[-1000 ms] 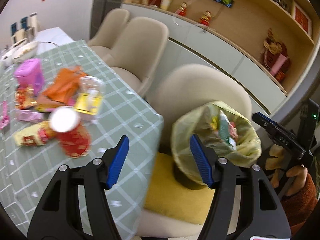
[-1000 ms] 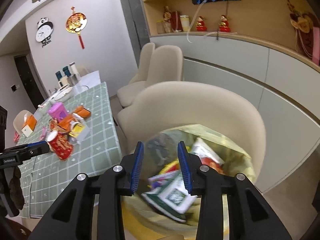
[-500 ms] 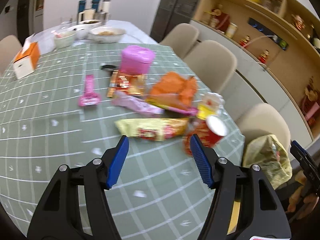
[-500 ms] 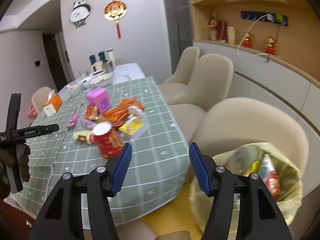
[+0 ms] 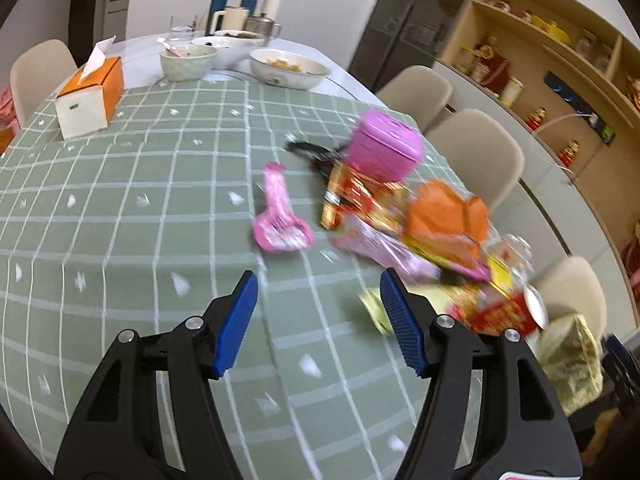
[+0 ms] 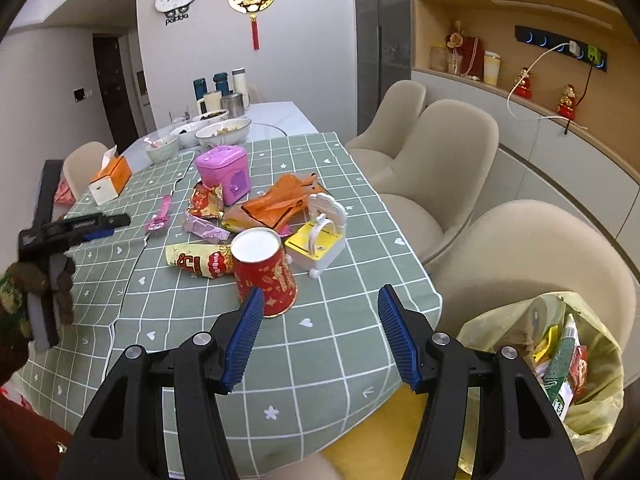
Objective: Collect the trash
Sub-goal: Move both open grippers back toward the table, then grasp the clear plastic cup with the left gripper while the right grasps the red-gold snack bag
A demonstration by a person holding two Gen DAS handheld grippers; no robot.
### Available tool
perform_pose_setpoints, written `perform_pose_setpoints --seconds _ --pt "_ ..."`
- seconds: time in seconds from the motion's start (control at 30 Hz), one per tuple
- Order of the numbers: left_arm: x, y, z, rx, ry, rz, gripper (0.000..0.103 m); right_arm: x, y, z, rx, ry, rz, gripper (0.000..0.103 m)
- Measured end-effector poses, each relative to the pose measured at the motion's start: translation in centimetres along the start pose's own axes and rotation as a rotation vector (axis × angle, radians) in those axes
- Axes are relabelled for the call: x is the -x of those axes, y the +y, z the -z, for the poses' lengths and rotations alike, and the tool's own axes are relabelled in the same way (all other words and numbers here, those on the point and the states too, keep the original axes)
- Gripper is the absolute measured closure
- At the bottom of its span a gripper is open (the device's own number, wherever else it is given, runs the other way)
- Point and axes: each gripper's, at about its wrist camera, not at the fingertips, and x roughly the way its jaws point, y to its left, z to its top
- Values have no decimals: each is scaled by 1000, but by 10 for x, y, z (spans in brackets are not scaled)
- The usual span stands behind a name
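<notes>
Red paper cup (image 6: 262,270) on its side, mouth facing away, just beyond empty, spread right gripper (image 6: 320,338); left gripper (image 5: 318,322) likewise spread, empty, farther off.

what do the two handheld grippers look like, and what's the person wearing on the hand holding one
Both the left gripper and the right gripper have black plastic frames with silver pivot bolts and cut-out windows in the arms. Their jaws carry ribbed blue pads. In the right wrist view the left gripper's side bears small white lettering, too small to read. The hand holding it wears a brown fuzzy glove beside a dark red sleeve.
</notes>
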Motion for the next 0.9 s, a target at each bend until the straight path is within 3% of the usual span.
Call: perform_pose_setpoints --seconds 0.2,0.37,0.4,0.43,0.47,0.57,0.7,0.9 --pt "-59 18 -29 -28 65 -42 43 -20 22 -6 -19 32 -3 47" --pt "-101 24 -31 -73 131 -60 43 -42 48 -3 -31 88 1 47" --pt "-103 23 -30 -89 123 -65 48 -45 53 -2 -26 97 -4 47" --pt "-103 21 -30 -105 112 -71 56 -49 60 -3 -12 105 -8 47" --pt "-104 20 -31 -125 117 -65 75 -52 69 -4 9 111 0 47" --pt "-94 25 -31 -99 132 -13 90 -61 90 -11 55 115 5 47" --pt "-61 43 -20 -67 132 54 90 -85 122 -33 63 100 -53 47" --pt "-27 71 -2 -56 152 88 90 -142 165 -66 55 119 -139 47"
